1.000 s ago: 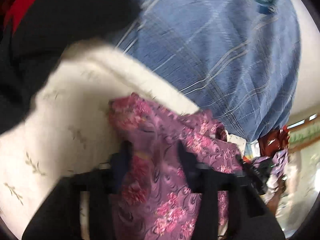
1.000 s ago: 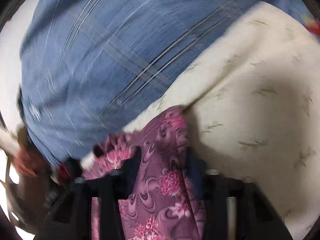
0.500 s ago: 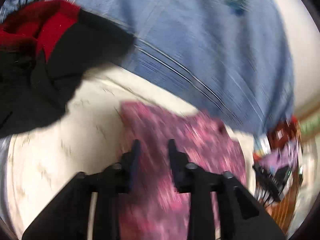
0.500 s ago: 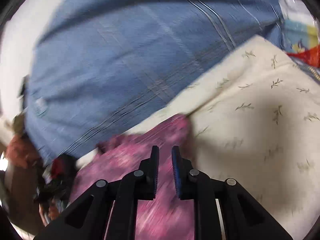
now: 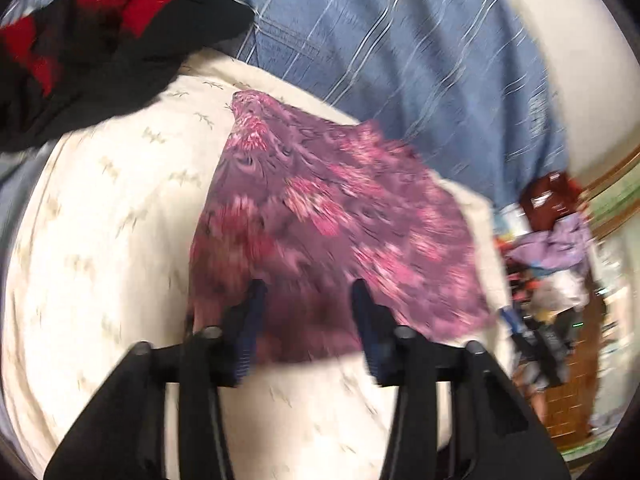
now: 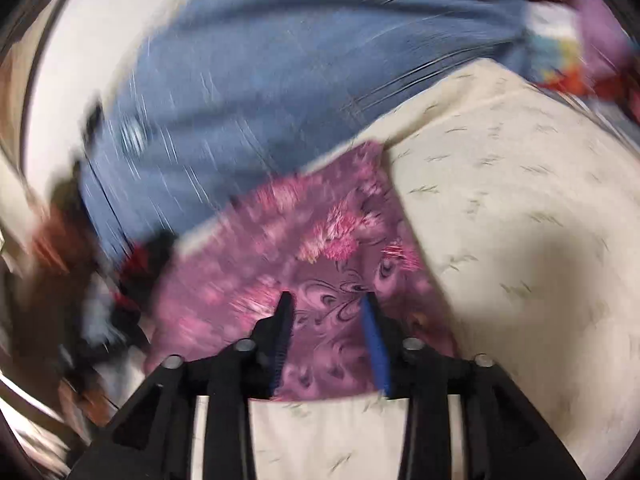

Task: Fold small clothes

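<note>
Purple floral cloth lying flat on cream leaf-print cushion, itself resting on blue striped bedspread. Both views motion-blurred. Left tongs released, jaws spread wide, nothing between them; positioned over near edge of cloth, fingertips overlapping the fabric in view, contact not determinable. Right tongs likewise released, jaws apart, blue pads visible; same cloth directly ahead and beneath, near hem running just behind the fingertips. In left view, cloth roughly trapezoidal: narrow end pointing toward far edge of cushion, up-left in frame, broad end spreading toward the right edge of cushion. Long axis running from far narrow tip diagonally to near right corner. In right view, cloth seen mirrored, with one corner reaching the far edge of cushion where it meets bedspread, bulk spreading left toward cushion's left edge. Near hem straight, parallel to near edge of cushion. Black-and-red garment heaped on far-left corner of cushion, apart from cloth. Clutter of mixed clothing beyond bedspread at right, details blurred.
</note>
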A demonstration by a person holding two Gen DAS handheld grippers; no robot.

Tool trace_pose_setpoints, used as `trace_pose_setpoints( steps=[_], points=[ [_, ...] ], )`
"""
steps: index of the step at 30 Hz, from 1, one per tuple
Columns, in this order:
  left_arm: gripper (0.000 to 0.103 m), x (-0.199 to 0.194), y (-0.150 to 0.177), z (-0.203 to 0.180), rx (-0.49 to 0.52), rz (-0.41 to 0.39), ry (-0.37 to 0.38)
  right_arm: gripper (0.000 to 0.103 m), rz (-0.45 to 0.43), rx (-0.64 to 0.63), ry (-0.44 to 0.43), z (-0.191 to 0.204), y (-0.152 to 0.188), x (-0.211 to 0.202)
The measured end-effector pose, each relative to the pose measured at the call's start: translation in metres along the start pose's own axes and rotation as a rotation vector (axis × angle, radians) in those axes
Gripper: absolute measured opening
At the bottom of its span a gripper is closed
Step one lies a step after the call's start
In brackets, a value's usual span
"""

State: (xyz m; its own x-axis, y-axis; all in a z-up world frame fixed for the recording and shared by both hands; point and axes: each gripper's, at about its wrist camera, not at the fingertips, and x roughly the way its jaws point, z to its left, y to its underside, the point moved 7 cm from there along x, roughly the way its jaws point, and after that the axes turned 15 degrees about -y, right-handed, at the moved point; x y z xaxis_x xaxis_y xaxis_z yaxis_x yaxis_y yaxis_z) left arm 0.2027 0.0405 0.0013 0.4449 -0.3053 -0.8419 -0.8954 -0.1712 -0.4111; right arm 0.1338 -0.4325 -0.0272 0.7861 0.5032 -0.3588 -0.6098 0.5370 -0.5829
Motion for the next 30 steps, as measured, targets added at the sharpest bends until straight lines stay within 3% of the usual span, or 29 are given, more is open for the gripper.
trace_pose_setpoints(
  steps=[2, 5, 9, 10, 11, 12, 13, 15, 17, 20, 21, 22, 25, 27, 29, 30],
  points=[
    [0.055, -0.007, 0.02, 0.002, -0.039, -0.005, 0.046, 0.051, -0.021, 0.056, 0.023, -0.015, 0.012, -0.016],
    [0.058, 0.006, 0.041, 0.007, -0.14, 0.05, 0.157, 0.051, -0.023, 0.112, 0.054, -0.032, 0.023, -0.017],
    [0.058, 0.043, 0.045, 0.014, -0.305, 0.149, 0.245, 0.051, -0.072, 0.217, -0.029, -0.045, 0.025, 0.004],
    [0.056, 0.051, 0.042, 0.019, -0.356, 0.162, 0.243, 0.047, -0.083, 0.215, -0.047, -0.043, 0.022, 0.01],
    [0.054, 0.051, 0.039, 0.022, -0.394, 0.162, 0.251, 0.022, -0.083, 0.214, -0.061, -0.042, 0.019, 0.015],
    [0.039, 0.048, 0.034, 0.023, -0.43, 0.15, 0.272, 0.005, -0.075, 0.218, -0.093, -0.038, 0.014, 0.019],
    [0.022, 0.043, 0.028, 0.023, -0.444, 0.121, 0.291, 0.006, -0.091, 0.212, -0.118, -0.031, 0.009, 0.018],
    [0.014, 0.028, 0.017, 0.019, -0.412, 0.051, 0.272, 0.006, -0.141, 0.146, -0.137, -0.014, -0.006, 0.003],
    [0.009, 0.028, 0.014, 0.018, -0.343, 0.021, 0.153, 0.006, -0.156, 0.09, -0.091, -0.011, -0.012, -0.007],
    [0.007, 0.055, 0.027, 0.026, -0.308, 0.093, 0.029, 0.006, -0.054, 0.065, 0.065, -0.04, 0.0, 0.011],
    [0.007, 0.056, 0.031, 0.029, -0.328, 0.097, 0.059, 0.006, -0.003, 0.076, 0.092, -0.051, 0.009, 0.02],
    [0.007, 0.052, 0.033, 0.032, -0.341, 0.094, 0.087, 0.005, -0.022, 0.075, 0.075, -0.052, 0.012, 0.017],
    [0.008, 0.029, 0.039, 0.039, -0.295, 0.068, 0.107, 0.022, -0.038, 0.088, 0.087, -0.047, 0.01, 0.003],
    [0.008, 0.003, 0.032, 0.04, -0.239, -0.009, 0.1, 0.024, -0.083, 0.079, 0.121, -0.045, -0.002, -0.012],
    [0.017, -0.017, 0.013, 0.04, -0.191, -0.085, 0.067, 0.027, -0.128, 0.041, 0.118, -0.039, -0.019, -0.021],
    [0.035, -0.022, -0.001, 0.035, -0.152, -0.118, 0.041, 0.03, -0.12, 0.019, 0.107, -0.033, -0.028, -0.016]
  ],
)
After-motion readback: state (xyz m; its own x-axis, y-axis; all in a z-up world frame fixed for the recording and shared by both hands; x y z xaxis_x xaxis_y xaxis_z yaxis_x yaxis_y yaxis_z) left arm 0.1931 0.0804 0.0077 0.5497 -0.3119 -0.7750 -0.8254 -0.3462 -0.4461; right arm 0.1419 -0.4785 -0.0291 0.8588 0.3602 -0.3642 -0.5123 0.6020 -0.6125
